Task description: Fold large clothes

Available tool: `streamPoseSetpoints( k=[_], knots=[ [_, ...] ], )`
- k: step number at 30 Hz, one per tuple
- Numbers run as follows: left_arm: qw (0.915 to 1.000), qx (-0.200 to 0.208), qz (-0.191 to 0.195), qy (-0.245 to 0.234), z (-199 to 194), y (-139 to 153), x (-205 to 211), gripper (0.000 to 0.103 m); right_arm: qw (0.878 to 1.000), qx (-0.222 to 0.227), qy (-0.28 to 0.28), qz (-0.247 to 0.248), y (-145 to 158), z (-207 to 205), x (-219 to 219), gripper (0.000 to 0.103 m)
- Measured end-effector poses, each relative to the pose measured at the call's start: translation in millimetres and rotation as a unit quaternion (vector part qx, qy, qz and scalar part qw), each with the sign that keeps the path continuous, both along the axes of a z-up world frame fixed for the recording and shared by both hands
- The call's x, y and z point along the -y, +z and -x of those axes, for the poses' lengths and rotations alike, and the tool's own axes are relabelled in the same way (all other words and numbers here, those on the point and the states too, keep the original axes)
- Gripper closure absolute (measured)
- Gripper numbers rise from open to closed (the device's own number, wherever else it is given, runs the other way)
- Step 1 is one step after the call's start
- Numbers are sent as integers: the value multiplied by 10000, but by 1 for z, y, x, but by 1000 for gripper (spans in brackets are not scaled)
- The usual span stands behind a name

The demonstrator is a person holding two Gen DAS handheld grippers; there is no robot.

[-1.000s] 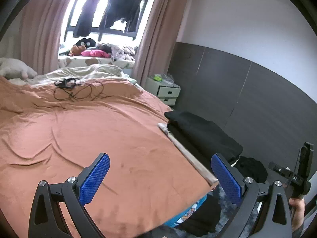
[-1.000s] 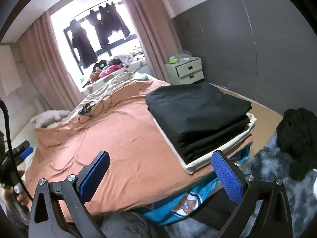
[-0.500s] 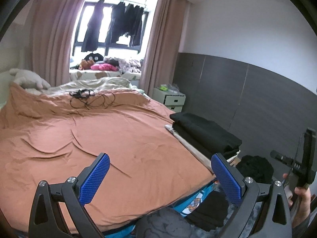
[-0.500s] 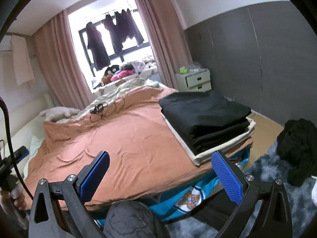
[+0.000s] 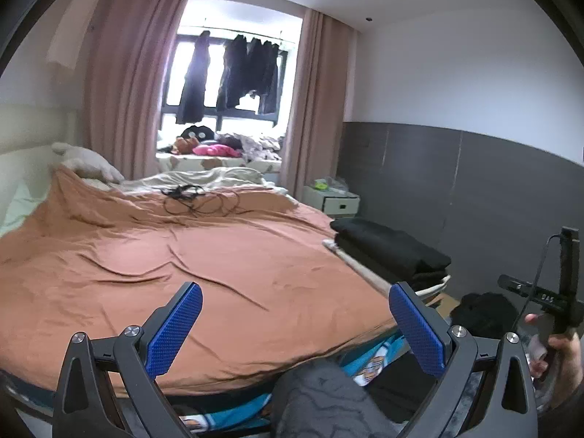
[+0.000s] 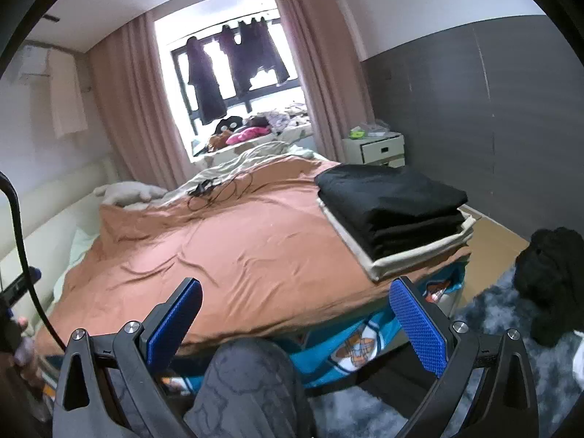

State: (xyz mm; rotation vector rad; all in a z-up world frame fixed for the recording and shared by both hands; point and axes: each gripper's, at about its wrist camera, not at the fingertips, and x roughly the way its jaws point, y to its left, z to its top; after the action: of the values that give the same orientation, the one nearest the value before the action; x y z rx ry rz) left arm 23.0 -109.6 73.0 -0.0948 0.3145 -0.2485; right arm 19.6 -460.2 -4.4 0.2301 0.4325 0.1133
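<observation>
A stack of folded clothes, black garments [image 6: 390,200] on a cream one [image 6: 419,255], lies at the bed's near right corner; it also shows in the left wrist view [image 5: 390,248]. A crumpled black garment [image 6: 551,273] lies on the floor rug at the right, also in the left wrist view [image 5: 481,314]. My left gripper [image 5: 295,325] is open and empty, held back from the foot of the bed. My right gripper [image 6: 295,325] is open and empty, also short of the bed's foot.
The bed is covered by a wrinkled orange sheet [image 5: 182,255] with black cables [image 5: 197,200] near the far end. A white nightstand [image 6: 376,149] stands by the dark wall. My knee [image 6: 248,383] is below the grippers. A grey rug [image 6: 511,383] covers the floor at the right.
Both grippers have pulled back and risen from the bed, so the whole bed and my knee are now in view. Both stayed open and empty.
</observation>
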Motion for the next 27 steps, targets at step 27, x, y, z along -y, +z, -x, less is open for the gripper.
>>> streamPoseSetpoints(
  k=[27],
  knots=[
    [9999,-33,-35,161,38,-21,-4,0,9979,194,595,-188,-23,13,-40,0]
  ],
)
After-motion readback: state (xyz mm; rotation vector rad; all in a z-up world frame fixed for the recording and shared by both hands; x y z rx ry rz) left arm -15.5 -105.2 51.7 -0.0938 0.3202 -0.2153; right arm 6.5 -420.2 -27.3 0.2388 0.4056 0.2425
